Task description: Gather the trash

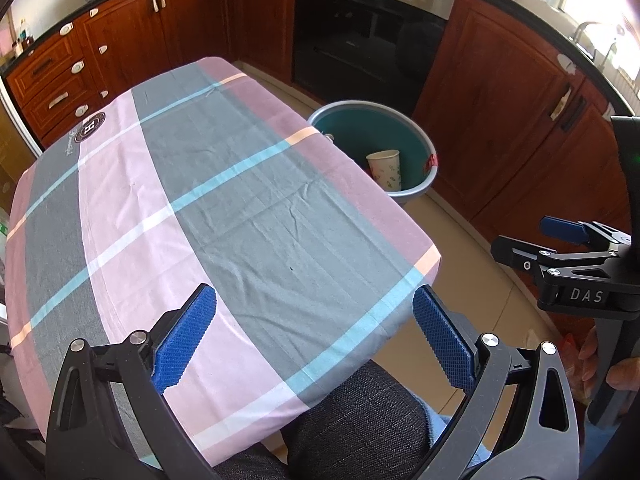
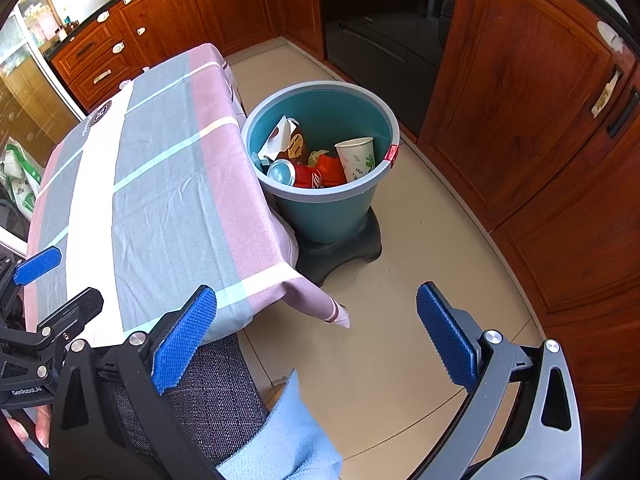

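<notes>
Left wrist view: left gripper (image 1: 314, 340) hangs over the near edge of the table (image 1: 224, 200), jaws wide apart, nothing between the pads. The checked tablecloth (image 1: 120, 208) shows no trash anywhere on the visible top, out to the far edge and both far corners. Beyond the right edge, the teal bucket (image 1: 430, 148) stands on the floor; only a paper cup (image 1: 384, 168) shows inside from this angle. The right gripper (image 1: 520, 248) sits off the near right corner, over the floor; how far it is open cannot be told here.

Right wrist view: right gripper (image 2: 316, 338) is spread wide and empty, off the near right corner of the table (image 2: 160, 200), over bare tile. The bucket (image 2: 320, 216) rests on a black stand (image 2: 340, 254), touching or just beside the right edge of the table. Inside: paper cup (image 2: 356, 158), red can (image 2: 296, 174), a brown wrapper (image 2: 290, 140), other scraps.

Judgement: collection looks complete or nearly so; trash is in the bucket, none remains in sight. The far left of the table is only partly seen.

Surroundings: wood cabinets (image 2: 532, 92) and oven (image 2: 380, 32) behind the bucket. The hanging cloth corner (image 2: 320, 304) lies near the stand; nothing blocks the bucket mouth.
</notes>
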A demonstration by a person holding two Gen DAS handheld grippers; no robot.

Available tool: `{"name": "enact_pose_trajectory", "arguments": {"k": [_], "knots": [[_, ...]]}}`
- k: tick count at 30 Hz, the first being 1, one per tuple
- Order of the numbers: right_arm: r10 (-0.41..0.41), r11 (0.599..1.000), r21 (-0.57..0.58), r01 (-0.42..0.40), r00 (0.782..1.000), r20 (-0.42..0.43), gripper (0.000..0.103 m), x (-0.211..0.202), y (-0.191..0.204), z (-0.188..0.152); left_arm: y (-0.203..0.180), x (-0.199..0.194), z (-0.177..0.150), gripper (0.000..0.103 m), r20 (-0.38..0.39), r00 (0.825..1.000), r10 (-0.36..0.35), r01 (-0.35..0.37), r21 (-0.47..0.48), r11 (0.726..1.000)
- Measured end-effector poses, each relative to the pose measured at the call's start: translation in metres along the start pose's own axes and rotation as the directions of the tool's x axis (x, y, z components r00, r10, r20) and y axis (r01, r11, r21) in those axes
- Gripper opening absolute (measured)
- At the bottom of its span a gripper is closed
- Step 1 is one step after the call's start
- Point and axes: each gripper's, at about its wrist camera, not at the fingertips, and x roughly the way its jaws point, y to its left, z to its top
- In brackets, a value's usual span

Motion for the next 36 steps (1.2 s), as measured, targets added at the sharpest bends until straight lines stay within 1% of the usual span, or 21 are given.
{"name": "enact_pose_trajectory", "arguments": {"k": [26, 32, 36], "knots": [[-0.005, 1.000, -0.002, 0.005, 1.000, 0.001, 0.096, -0.0004, -0.0014, 0.0036, -0.0015, -0.0004, 0.0010, 0.099, 0.001, 1.000, 0.012, -0.012, 0.002, 1.000], [-0.004, 1.000, -0.002, 0.004, 1.000, 0.002, 0.096, 0.0001, -0.0022, 0.0043, -0.0008, -0.0015, 0.0015, 0.099, 0.000, 1.000, 0.024, -0.024, 0.006, 1.000], [-0.005, 1.000, 0.003, 0.005, 1.000, 0.004, 0.096, -0.0002, -0.0042, 0.0068, 0.0000, -0.0011, 0.0016, 0.099, -0.008, 0.999, 0.045, -0.045, 0.000, 0.999]]}}
